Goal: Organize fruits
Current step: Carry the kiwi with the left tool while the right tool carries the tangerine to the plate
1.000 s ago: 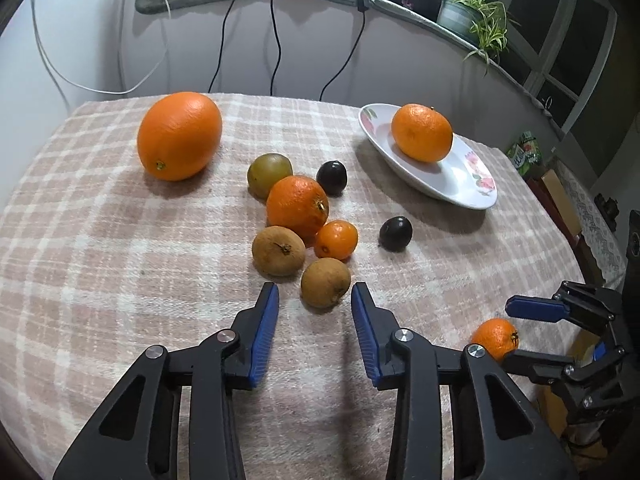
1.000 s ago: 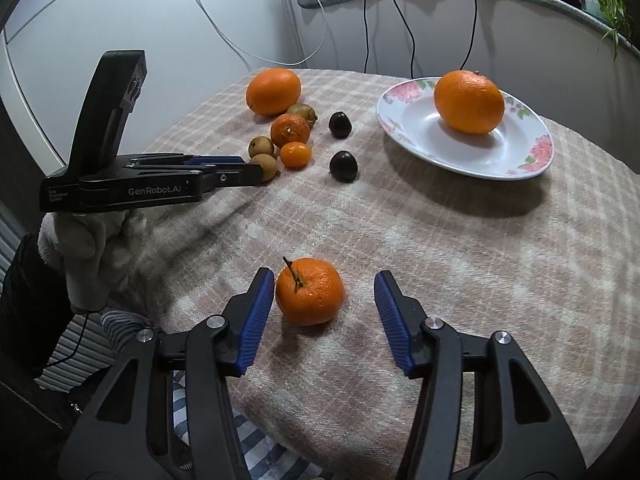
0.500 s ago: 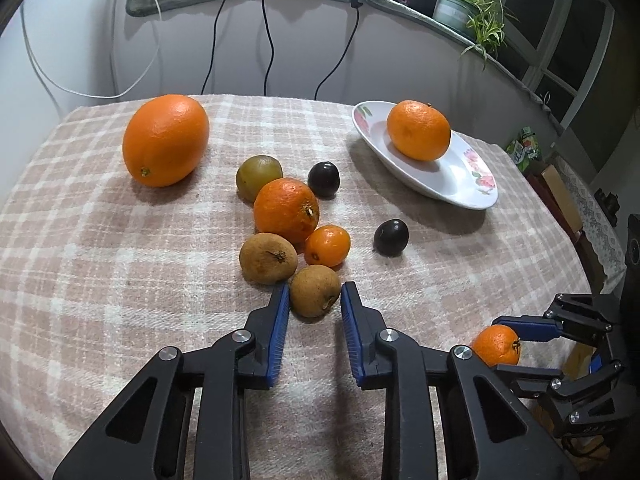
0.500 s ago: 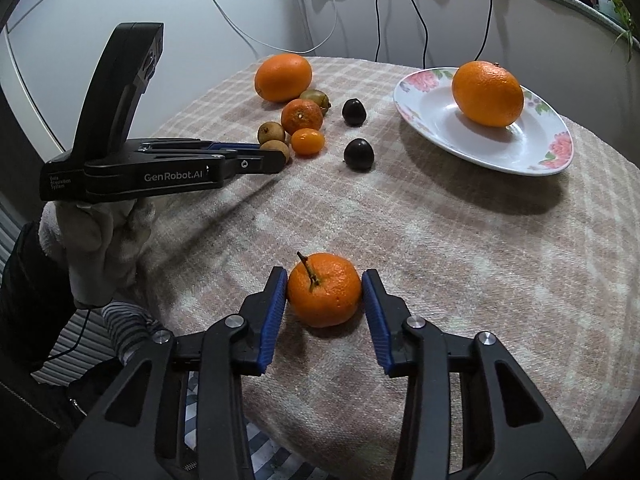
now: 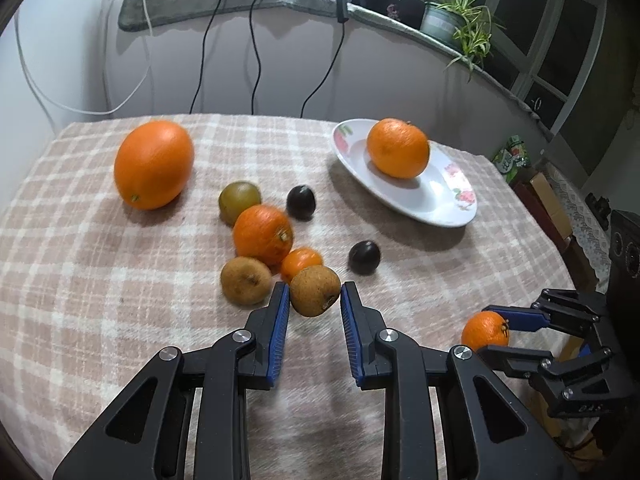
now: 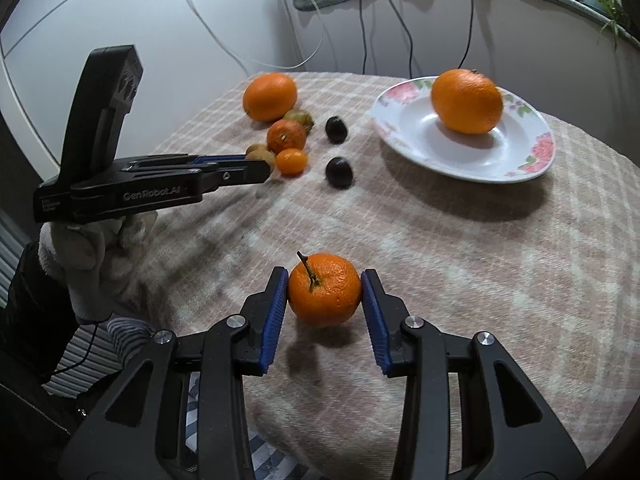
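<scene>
Left wrist view: the left tongs (image 5: 314, 312) are clenched on a brown fruit (image 5: 315, 290), blue pads (image 5: 280, 322) against both its sides; it looks raised a little off the cloth, though that is hard to tell. Just beside it on the left lies a second brown fruit (image 5: 245, 280), and a small tangerine (image 5: 300, 263) sits right behind it, so that side is crowded. An orange (image 5: 263, 234), a green fruit (image 5: 239, 202) and a dark plum (image 5: 301, 202) cluster farther back, with a big orange (image 5: 153, 164) well apart toward the far left edge. A second plum (image 5: 363, 257) lies alone between the cluster and the plate (image 5: 440, 208), which holds one orange (image 5: 398, 153) and sits near the table's (image 5: 80, 280) far right edge. Bare cloth runs from the tongs to the plate past that plum.

Right wrist view: the right tongs (image 6: 324, 304) grip a stemmed mandarin (image 6: 324, 290) close to the near edge of the table, both pads touching it. Open cloth lies between it and the plate's near rim; the left tongs reach in from the left.
</scene>
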Motion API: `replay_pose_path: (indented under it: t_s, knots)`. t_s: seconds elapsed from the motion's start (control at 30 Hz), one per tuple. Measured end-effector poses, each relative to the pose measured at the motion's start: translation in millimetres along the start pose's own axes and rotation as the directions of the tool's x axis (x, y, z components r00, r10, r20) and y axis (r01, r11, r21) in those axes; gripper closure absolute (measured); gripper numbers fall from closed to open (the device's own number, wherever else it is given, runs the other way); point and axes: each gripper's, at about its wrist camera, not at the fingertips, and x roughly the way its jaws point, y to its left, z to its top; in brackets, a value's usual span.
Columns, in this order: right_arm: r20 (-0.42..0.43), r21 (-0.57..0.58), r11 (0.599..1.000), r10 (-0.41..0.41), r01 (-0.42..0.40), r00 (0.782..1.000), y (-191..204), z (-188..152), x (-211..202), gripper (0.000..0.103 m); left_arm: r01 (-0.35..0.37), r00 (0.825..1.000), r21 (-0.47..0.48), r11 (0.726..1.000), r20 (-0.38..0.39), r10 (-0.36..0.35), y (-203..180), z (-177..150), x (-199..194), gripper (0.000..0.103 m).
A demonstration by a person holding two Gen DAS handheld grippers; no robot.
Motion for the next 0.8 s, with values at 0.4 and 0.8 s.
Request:
replay_pose_path:
  t_s: [0.4,0.8]
  knots:
    - [0.081,0.061,0.996,-0.076,0.072,0.994,-41,23,-22,0.064,0.041,0.999,0.044,0.998,0.030,-0.042,-23,26,8,0.078]
    - [0.125,0.107,0.984,-0.157,0.144,0.980,-86,45,-34,0.064,0.056,0.997,0.084,0.995,0.043,-0.060,-42,55,24,0.078]
